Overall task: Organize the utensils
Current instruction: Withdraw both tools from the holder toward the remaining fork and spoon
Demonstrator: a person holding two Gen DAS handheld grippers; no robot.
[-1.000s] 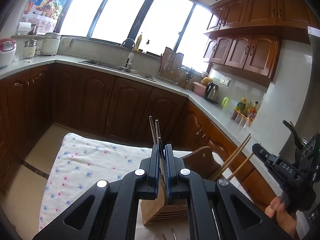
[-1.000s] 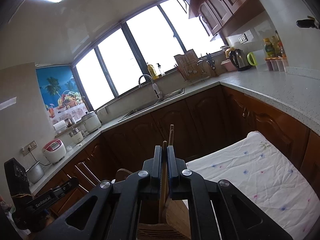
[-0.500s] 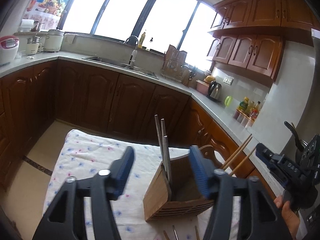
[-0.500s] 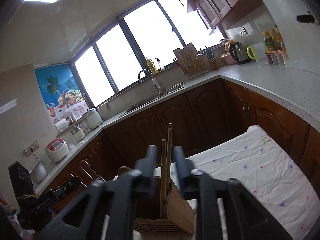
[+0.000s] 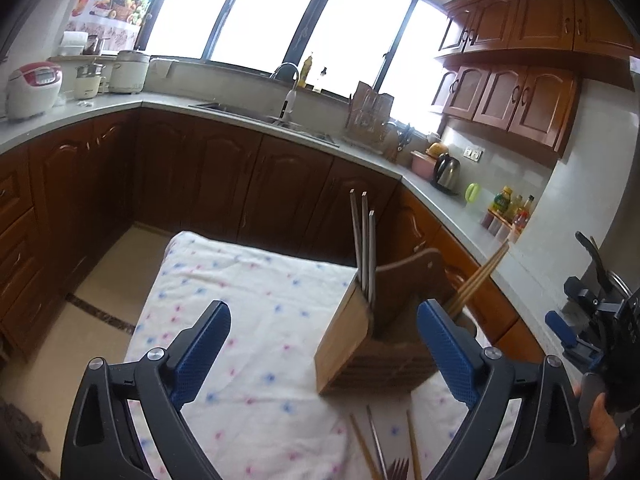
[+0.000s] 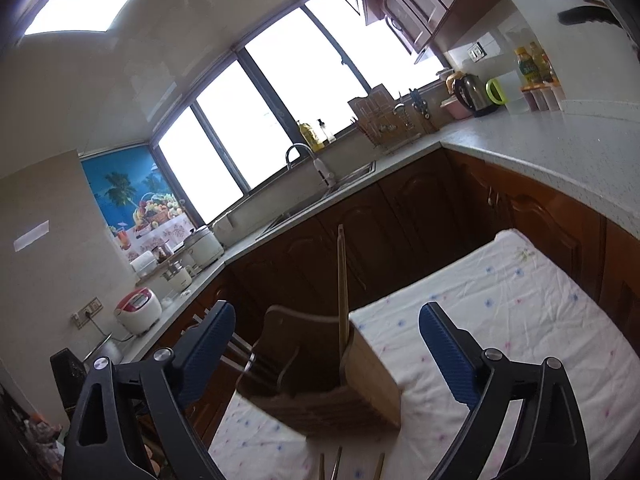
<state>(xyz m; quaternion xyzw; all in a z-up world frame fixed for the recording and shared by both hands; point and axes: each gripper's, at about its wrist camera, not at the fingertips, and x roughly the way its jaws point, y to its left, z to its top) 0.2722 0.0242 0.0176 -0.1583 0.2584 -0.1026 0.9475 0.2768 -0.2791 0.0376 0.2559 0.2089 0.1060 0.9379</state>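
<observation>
A wooden utensil holder point(image 5: 348, 340) stands on the flowered tablecloth point(image 5: 248, 300). Three metal chopsticks point(image 5: 364, 248) stand in its left compartment and wooden chopsticks point(image 5: 478, 276) lean out of its right one. My left gripper point(image 5: 324, 344) is open and empty, its jaws either side of the holder. In the right wrist view the holder point(image 6: 372, 376) holds upright wooden chopsticks point(image 6: 341, 280); my right gripper point(image 6: 328, 348) is open and empty in front of it. Loose chopsticks and a fork point(image 5: 384, 452) lie on the cloth near me.
A wooden chair back point(image 5: 416, 276) stands right behind the holder. Dark wood cabinets and a grey counter point(image 5: 460, 220) ring the table, with sink, kettle and bottles on it. The right gripper and the hand holding it point(image 5: 596, 344) show at the left view's right edge.
Both grippers opened wide and drew back from the holder. The left let go of a metal chopstick and the right let go of wooden chopsticks, which now stand in the holder.
</observation>
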